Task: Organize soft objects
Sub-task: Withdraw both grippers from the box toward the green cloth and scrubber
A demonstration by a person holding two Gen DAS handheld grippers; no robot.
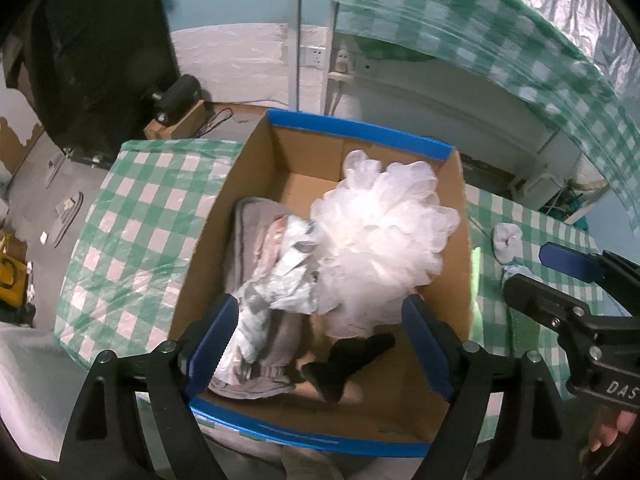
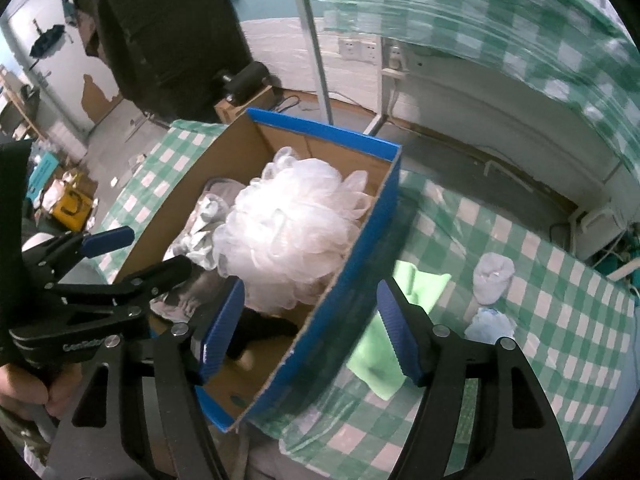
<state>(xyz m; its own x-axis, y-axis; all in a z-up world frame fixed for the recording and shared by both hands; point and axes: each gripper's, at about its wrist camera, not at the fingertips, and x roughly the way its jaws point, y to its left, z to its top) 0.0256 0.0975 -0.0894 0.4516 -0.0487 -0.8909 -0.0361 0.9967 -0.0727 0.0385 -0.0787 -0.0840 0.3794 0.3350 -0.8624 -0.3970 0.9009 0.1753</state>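
soft objects are filling the cardboard box (image 1: 256,184): one frilly white mesh puff (image 1: 384,232), one grey cloth (image 1: 256,224), one pale crumpled piece (image 1: 288,280), one black piece (image 1: 348,364). beside the box, one green cloth (image 2: 384,344) and two pale bundles (image 2: 493,276) are lying on the worktop (image 2: 560,320). left tongs (image 1: 320,344) and right tongs (image 2: 310,328) are both gaping, holding nothing.

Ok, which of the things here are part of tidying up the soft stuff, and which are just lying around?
Part of the job:
- cardboard box
- white mesh pouf in the box
- black sock in the box
- green cloth on the table
- pale rolled sock on the table

Just lying about:
- yellow bag on the floor
- wall sockets
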